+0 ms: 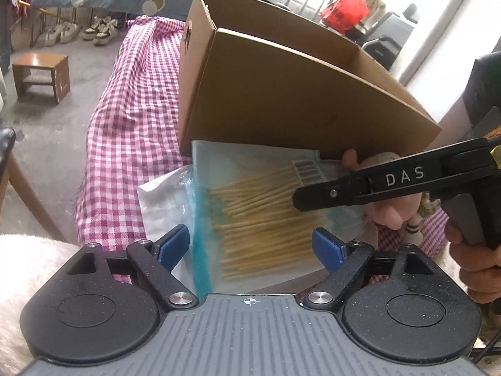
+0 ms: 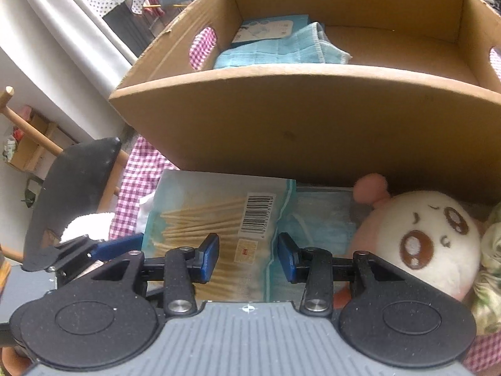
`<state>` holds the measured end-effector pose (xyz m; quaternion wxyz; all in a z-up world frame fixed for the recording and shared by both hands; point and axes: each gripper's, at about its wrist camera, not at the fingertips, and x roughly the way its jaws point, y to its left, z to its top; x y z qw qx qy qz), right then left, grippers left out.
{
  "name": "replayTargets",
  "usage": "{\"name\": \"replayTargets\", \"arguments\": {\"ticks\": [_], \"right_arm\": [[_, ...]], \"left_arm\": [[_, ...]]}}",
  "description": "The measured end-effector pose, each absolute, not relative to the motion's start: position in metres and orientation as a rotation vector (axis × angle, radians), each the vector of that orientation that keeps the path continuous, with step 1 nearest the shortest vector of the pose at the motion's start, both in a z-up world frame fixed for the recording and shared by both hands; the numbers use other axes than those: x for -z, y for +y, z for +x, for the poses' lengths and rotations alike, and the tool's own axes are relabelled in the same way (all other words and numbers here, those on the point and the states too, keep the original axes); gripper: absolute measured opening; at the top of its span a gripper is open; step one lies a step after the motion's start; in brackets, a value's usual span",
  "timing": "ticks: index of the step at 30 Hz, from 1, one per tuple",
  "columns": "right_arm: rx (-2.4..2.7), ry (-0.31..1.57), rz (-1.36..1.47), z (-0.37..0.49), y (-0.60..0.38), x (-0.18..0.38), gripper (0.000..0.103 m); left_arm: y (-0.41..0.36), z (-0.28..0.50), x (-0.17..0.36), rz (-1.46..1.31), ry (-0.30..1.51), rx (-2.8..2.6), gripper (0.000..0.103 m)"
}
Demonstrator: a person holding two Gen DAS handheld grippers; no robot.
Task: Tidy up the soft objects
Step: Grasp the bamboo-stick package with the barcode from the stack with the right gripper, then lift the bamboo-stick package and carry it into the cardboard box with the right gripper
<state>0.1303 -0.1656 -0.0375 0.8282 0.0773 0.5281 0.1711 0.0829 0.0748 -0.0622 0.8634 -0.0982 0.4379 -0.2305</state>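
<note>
A clear packet of wooden sticks (image 2: 216, 228) lies flat on the pink checked cloth (image 1: 125, 144), against the near wall of the open cardboard box (image 2: 297, 125). The left gripper (image 1: 250, 247) hangs over it with fingers wide, touching nothing. The right gripper (image 2: 247, 257) has its fingers at a narrower gap above the packet's barcode end, not pressing it. A round plush toy (image 2: 429, 244) sits just beside the packet, and a folded blue cloth (image 2: 281, 53) lies inside the box.
</note>
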Motion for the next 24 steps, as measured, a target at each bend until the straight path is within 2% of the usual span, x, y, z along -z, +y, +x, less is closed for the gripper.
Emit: {"name": "replayTargets", "arguments": {"ticks": [11,19,22,24], "right_arm": [[-0.440,1.090,0.357,0.131,-0.182,0.038,0.045],[-0.440,1.061,0.470,0.135,-0.200,0.043,0.039],[-0.446,1.077,0.509,0.136,-0.201,0.049,0.031],[-0.452,1.081,0.522,0.136,-0.200,0.053,0.030]], "left_arm": [[0.082,0.078,0.048,-0.274,0.840,0.496,0.077],[0.090,0.082,0.045,-0.335,0.824,0.506,0.047],[0.097,0.088,0.053,-0.417,0.863,0.535,0.034],[0.098,0.090,0.058,-0.466,0.885,0.554,0.029]]}}
